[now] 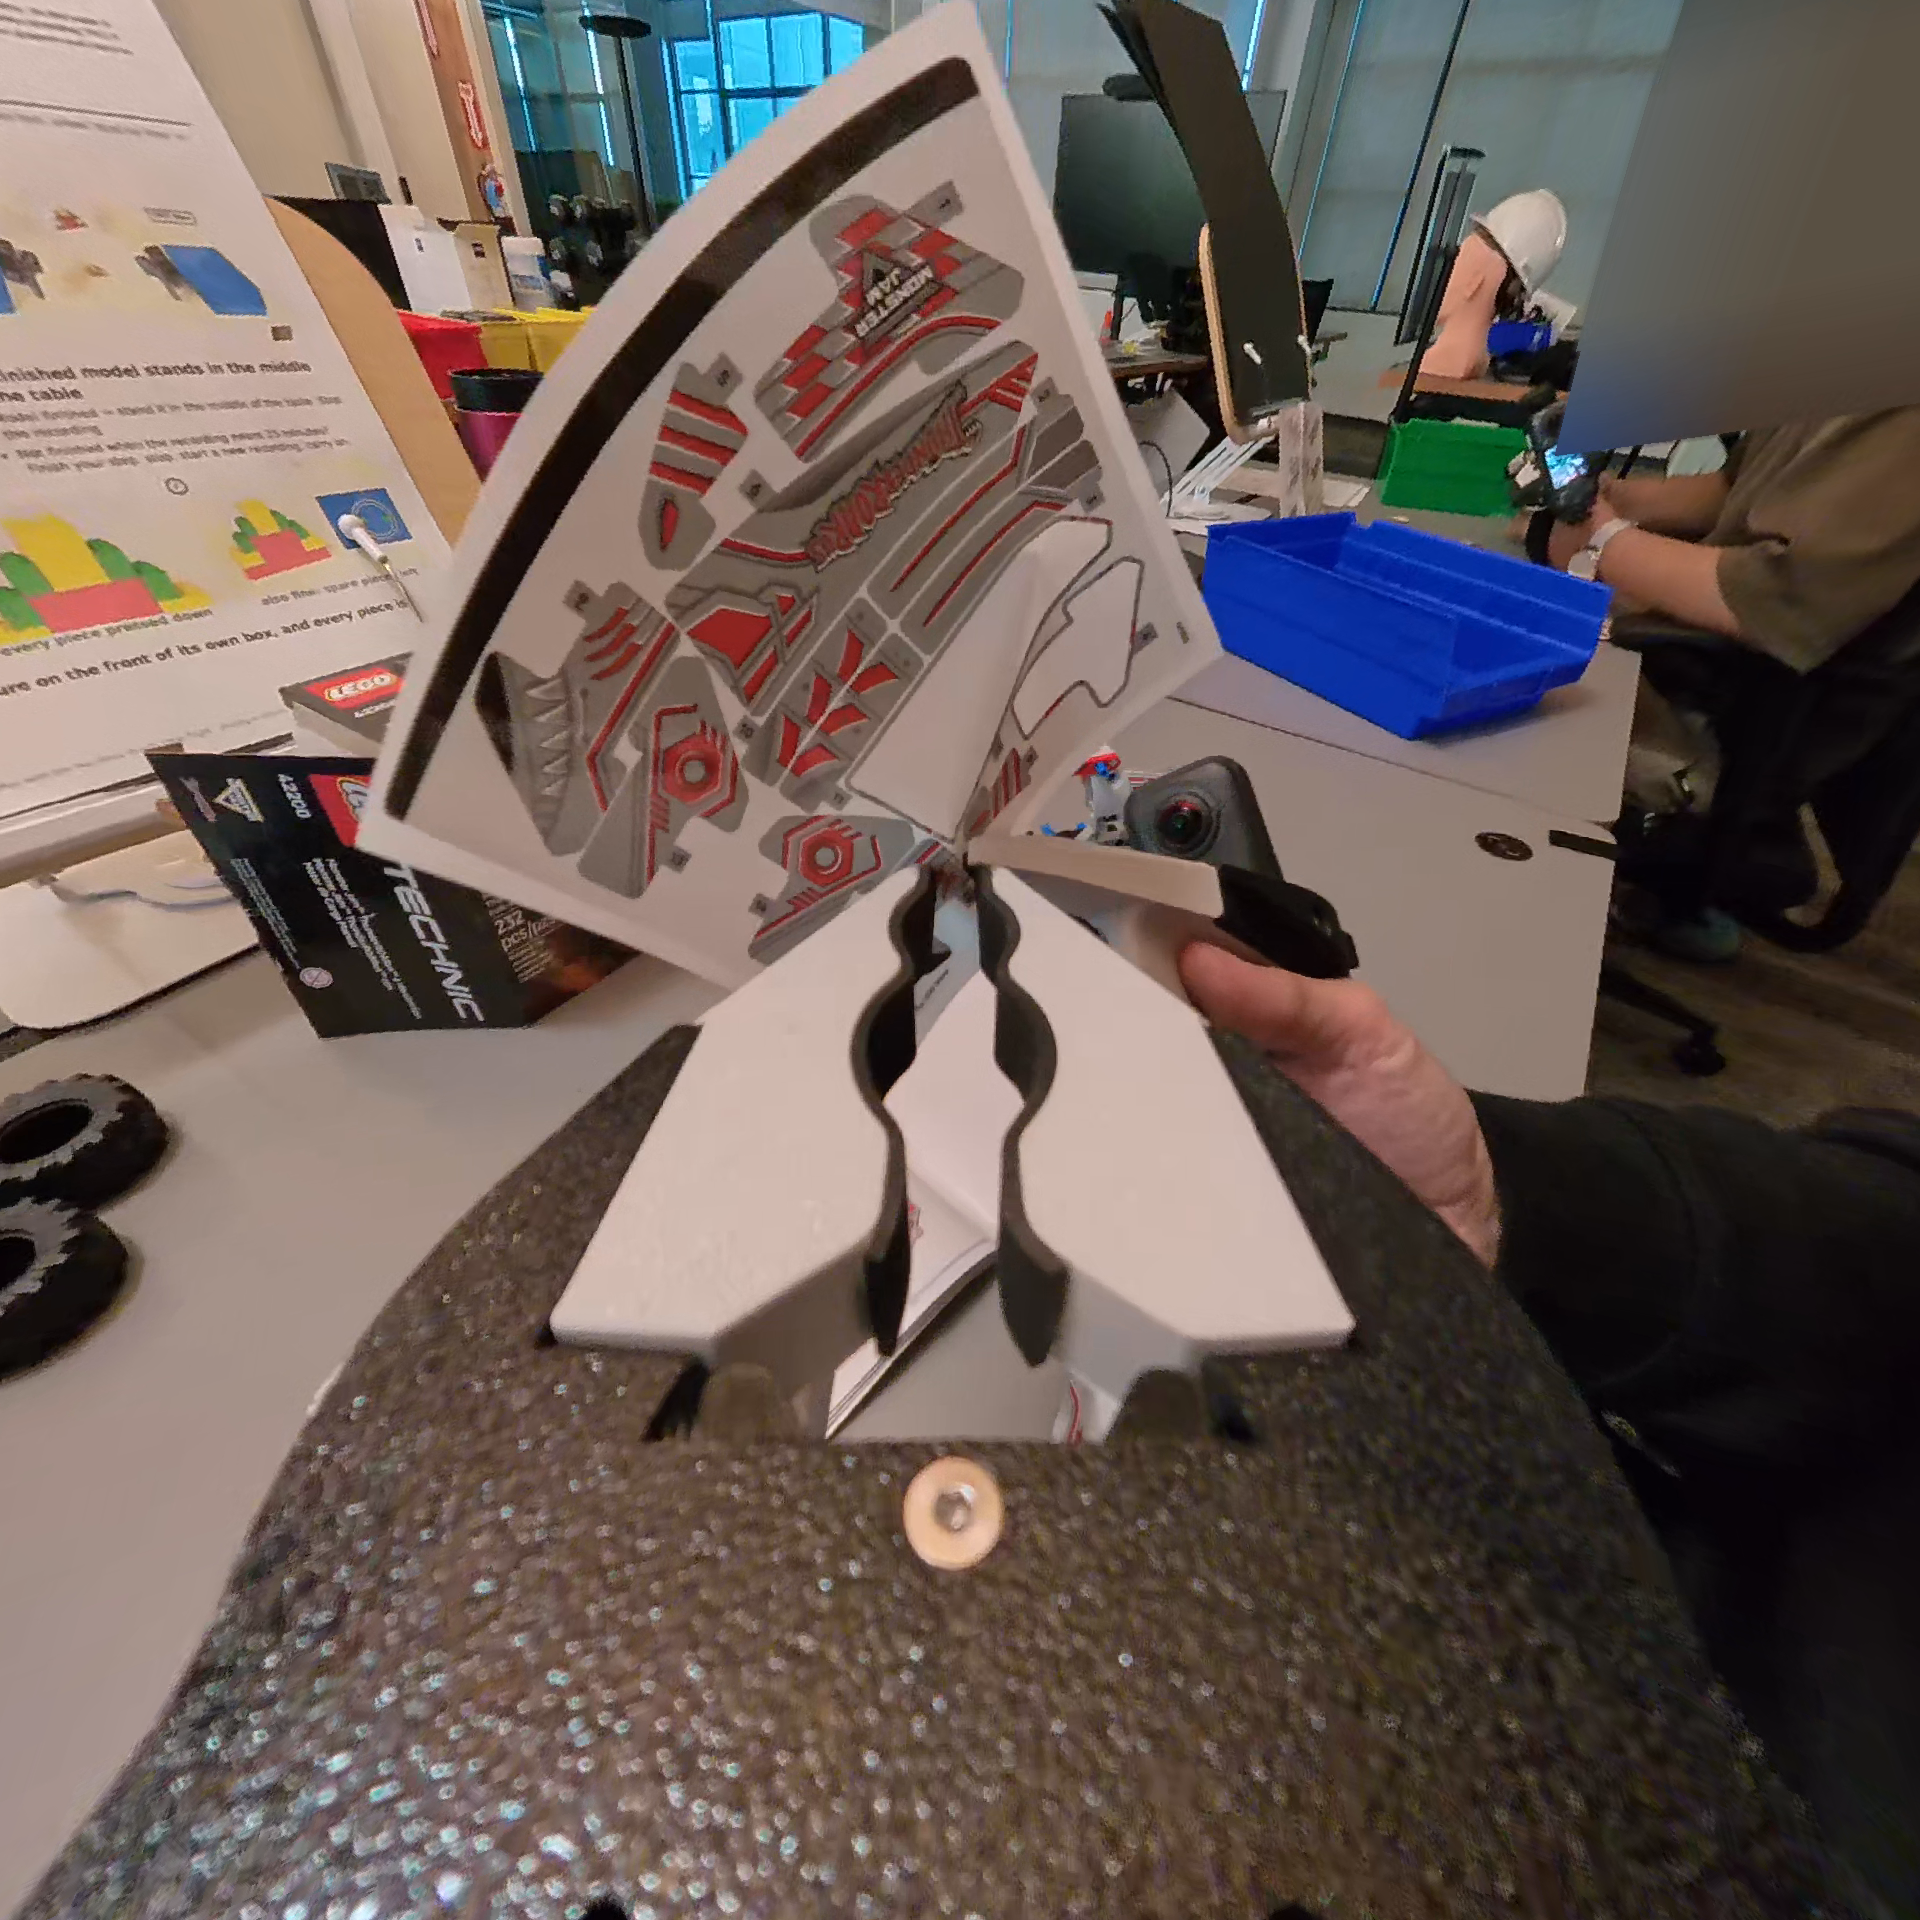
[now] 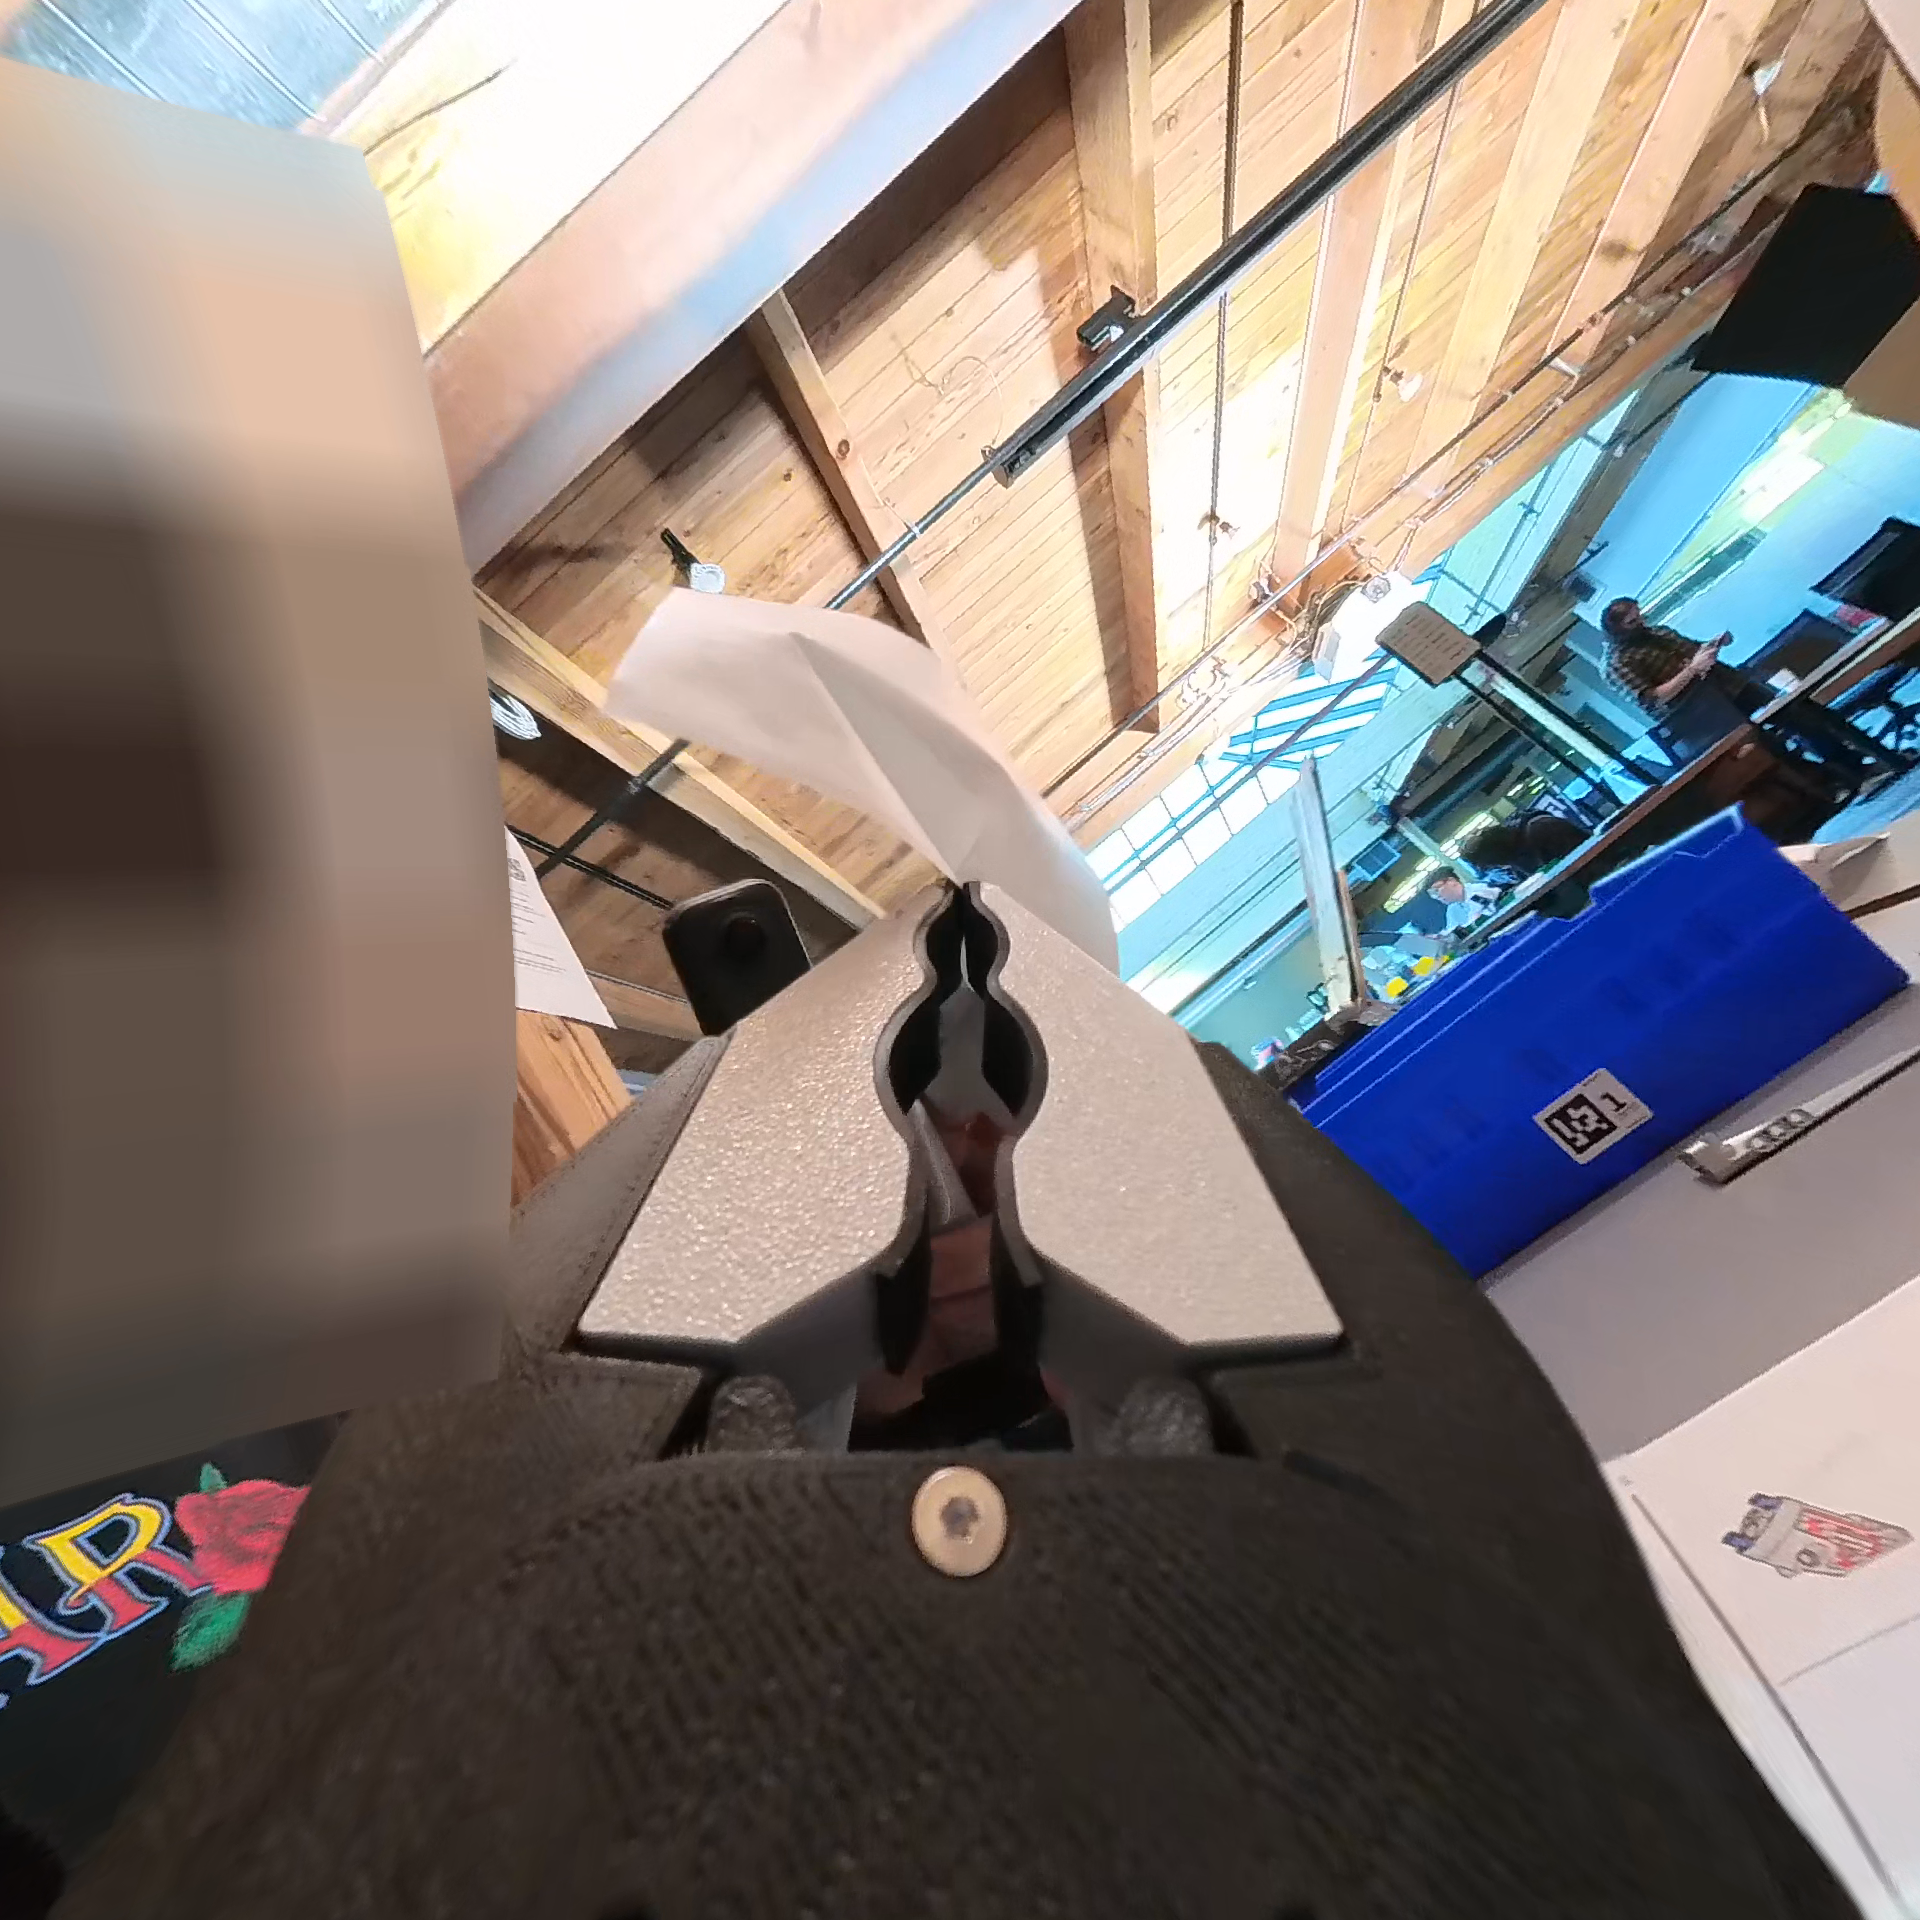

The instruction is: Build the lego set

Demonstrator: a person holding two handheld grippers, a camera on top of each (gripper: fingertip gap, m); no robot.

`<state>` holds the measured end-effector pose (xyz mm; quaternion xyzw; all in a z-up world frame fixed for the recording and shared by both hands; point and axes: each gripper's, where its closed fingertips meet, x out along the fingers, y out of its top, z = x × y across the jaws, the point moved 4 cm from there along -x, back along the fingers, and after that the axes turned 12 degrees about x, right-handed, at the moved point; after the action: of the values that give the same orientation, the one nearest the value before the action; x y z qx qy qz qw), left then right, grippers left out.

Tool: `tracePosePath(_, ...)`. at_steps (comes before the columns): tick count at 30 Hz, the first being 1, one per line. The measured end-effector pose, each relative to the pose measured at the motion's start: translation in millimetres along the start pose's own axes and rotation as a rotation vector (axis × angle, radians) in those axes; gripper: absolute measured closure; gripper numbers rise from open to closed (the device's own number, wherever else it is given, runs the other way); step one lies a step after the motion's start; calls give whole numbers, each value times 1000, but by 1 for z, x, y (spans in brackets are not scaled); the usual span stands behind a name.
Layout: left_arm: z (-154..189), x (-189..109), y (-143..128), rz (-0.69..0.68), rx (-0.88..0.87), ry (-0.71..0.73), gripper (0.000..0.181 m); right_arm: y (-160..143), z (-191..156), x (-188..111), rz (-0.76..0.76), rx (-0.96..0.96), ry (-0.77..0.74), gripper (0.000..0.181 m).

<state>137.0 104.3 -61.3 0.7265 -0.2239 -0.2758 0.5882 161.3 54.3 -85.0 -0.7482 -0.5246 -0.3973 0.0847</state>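
My left gripper (image 1: 951, 883) is shut on the bottom corner of a white sticker sheet (image 1: 790, 540) printed with grey and red decals, and holds it upright above the table. One decal outline at the sheet's right (image 1: 1081, 644) is empty. My right gripper (image 2: 966, 894) points up at the ceiling and is shut on the same sheet, whose blank white back (image 2: 831, 717) shows there. In the left wrist view the right gripper (image 1: 1101, 883) comes in from the right, its tip meeting mine at the sheet's corner. A small part-built model (image 1: 1101, 784) peeks out behind it.
Two black tyres (image 1: 62, 1143) lie at the table's left. A black Lego box (image 1: 416, 914) and a propped instruction poster (image 1: 156, 416) stand behind. A blue bin (image 1: 1403, 623) sits at the right, also in the right wrist view (image 2: 1610, 1039). An open booklet (image 2: 1787, 1610) lies nearby. A person sits at the far right. My two grippers' fingertips are within a few centimetres of each other.
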Motion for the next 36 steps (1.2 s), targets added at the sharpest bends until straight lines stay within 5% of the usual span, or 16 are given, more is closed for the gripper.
tracePosePath(1,0,0,-1,0,-1,6,177,0,0,0,0,-9,-8,181)
tracePosePath(36,2,0,-1,-7,30,40,180,2,2,-2,11,-67,-48,181)
